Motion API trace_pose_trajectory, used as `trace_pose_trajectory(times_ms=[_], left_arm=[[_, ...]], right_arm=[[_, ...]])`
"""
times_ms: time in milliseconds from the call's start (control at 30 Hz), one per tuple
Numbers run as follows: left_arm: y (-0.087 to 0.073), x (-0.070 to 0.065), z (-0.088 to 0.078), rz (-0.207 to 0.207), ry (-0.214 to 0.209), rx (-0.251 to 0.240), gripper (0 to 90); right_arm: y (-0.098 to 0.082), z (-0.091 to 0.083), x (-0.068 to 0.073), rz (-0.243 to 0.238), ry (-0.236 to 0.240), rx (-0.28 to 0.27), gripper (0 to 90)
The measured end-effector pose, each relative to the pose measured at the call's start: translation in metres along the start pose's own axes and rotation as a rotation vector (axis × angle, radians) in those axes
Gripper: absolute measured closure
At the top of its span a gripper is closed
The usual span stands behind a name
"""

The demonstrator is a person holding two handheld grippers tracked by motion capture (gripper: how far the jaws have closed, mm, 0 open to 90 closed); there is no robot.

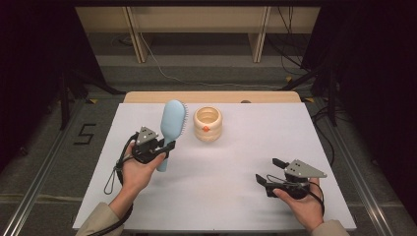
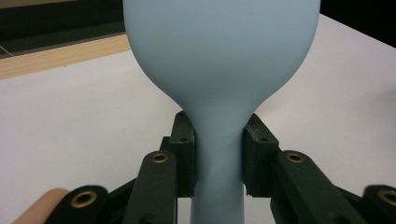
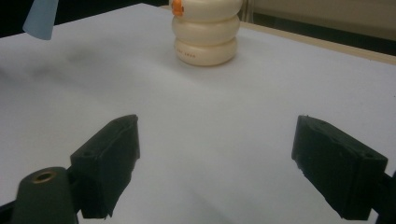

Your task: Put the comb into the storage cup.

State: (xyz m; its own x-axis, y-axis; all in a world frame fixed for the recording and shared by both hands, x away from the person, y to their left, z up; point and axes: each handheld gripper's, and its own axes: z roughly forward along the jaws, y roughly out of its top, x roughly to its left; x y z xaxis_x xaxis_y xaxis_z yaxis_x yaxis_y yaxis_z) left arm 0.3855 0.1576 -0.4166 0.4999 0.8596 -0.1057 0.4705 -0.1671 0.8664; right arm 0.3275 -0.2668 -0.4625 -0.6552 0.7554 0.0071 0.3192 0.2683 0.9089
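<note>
The left gripper [image 1: 168, 145] clamps a pale blue hairbrush [image 1: 171, 128] by its handle, left of centre. The right gripper [image 1: 269, 173] gapes wide at lower right. A cream ribbed pot [image 1: 207, 124] stands beside the brush.

The high view looks forward and down over the whole white surface [image 1: 221, 196]. The left gripper view sits right against the blue hairbrush [image 2: 219, 60], looking along its handle. The right gripper view looks low across the surface toward the cream ribbed cup [image 3: 205, 35], which the high view shares.
</note>
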Motion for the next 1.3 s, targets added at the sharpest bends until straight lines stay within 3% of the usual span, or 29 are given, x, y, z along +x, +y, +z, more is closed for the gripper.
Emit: trace_pose_trajectory(times_ms=[700, 1300], left_arm=[[0.000, -0.014, 0.003, 0.004, -0.037, -0.004, 69.5], [0.000, -0.029, 0.006, 0.018, -0.068, -0.001, 69.5]], right_arm=[[0.005, 0.005, 0.007, -0.025, 0.002, -0.003, 15.6], [0.013, 0.014, 0.019, 0.008, 0.020, -0.034, 15.5]])
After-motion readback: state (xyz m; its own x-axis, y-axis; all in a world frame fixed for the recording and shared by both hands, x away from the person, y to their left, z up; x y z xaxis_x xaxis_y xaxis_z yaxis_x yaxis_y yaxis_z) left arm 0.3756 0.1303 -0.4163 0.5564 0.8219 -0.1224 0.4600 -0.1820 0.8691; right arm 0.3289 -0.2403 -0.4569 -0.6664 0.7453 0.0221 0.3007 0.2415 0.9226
